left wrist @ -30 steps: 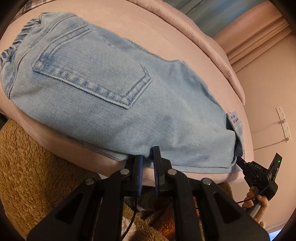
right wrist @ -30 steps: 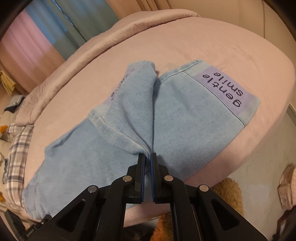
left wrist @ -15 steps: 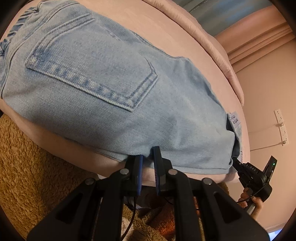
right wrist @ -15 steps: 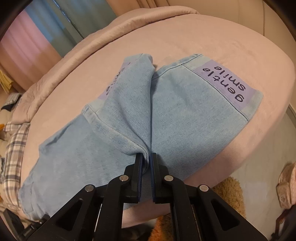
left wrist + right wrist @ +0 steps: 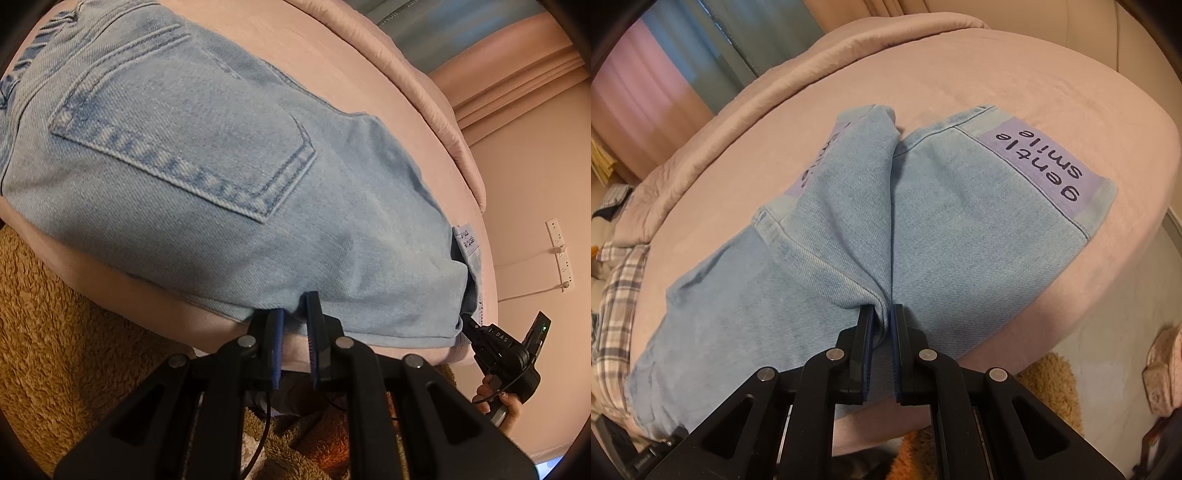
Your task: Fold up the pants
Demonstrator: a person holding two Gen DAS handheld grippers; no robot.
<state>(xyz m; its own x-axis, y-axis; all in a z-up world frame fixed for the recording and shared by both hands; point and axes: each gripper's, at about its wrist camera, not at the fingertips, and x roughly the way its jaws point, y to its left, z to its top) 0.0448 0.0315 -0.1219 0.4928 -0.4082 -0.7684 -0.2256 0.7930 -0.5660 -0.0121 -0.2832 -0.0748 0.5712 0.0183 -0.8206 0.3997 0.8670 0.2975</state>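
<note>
Over the last second the light-blue jeans (image 5: 229, 192) had slid nearer the left wrist camera, the back pocket (image 5: 184, 147) looming larger and the waistband running off the upper left. In the right wrist view the folded-over leg had crept a little toward the gripper.

The jeans lay spread on the pink bed (image 5: 997, 66), seat and pocket side up, reaching the near edge of the mattress. The left gripper (image 5: 295, 314) sat at that edge with the lower hem of the seat between its blue-padded fingers (image 5: 276, 332); a narrow gap showed between the pads, and whether they pinched the denim could not be told. The right gripper (image 5: 882, 325) was closed on a bunched fold of the jeans (image 5: 960, 240) where one leg lay doubled over the other. A lilac patch (image 5: 1045, 166) reading "gentle smile" ran along the far leg cuff.

In the left wrist view the right gripper (image 5: 469, 325) met the corner of the denim at the mattress edge. A brown shaggy rug (image 5: 55, 350) lay below the bed, and a plaid cloth (image 5: 613, 295) lay at the far left of it.
</note>
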